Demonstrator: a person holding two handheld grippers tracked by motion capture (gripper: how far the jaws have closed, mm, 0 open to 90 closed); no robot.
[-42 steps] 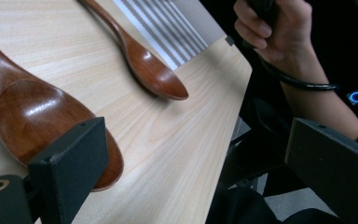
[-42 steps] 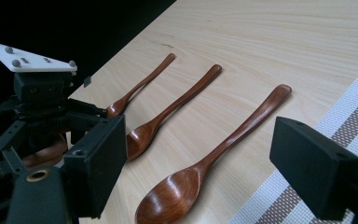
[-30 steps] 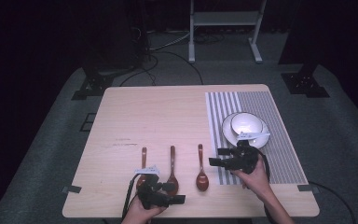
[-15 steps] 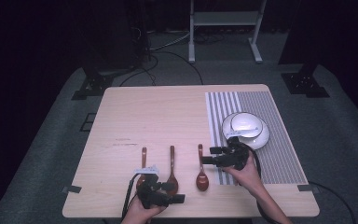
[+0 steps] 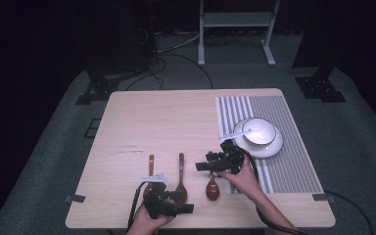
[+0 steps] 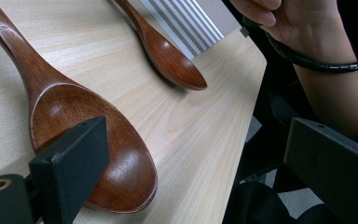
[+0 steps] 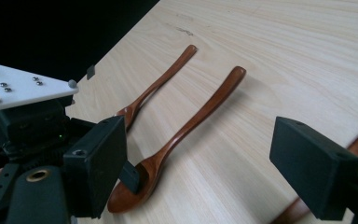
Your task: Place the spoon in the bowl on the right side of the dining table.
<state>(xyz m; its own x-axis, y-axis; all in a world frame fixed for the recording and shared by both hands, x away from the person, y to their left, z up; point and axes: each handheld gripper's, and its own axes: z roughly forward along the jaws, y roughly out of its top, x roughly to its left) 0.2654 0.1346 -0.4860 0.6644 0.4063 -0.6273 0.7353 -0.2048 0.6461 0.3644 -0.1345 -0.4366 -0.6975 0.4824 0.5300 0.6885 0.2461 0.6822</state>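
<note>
Both grippers are held wide open, and nothing is gripped by either one. At the near edge of the table [image 5: 127, 122], at about 6 o'clock, the left gripper [image 5: 185, 203] is held low with its jaws turned toward 3 o'clock. One jaw is seen just over the bowl of the middle spoon [image 5: 180, 181]; whether the wood is touched cannot be told.

Three brown wooden spoons are laid side by side with their handles pointed to 12 o'clock. The left spoon [image 5: 150, 174] is partly hidden by the left gripper's white plate. The right spoon [image 5: 212, 188] is found a little farther over, at 3 o'clock from the middle one, beside the edge of the striped mat [image 5: 293, 161].

The right gripper [image 5: 199, 167] is held above the handle of the right spoon, with its jaws turned toward 9 o'clock, so the handle is covered from above. Whether the spoon is touched cannot be told.

Farther back, at 2 o'clock, a white bowl [image 5: 259, 132] is set on a white plate [image 5: 269, 149] on the mat.
</note>
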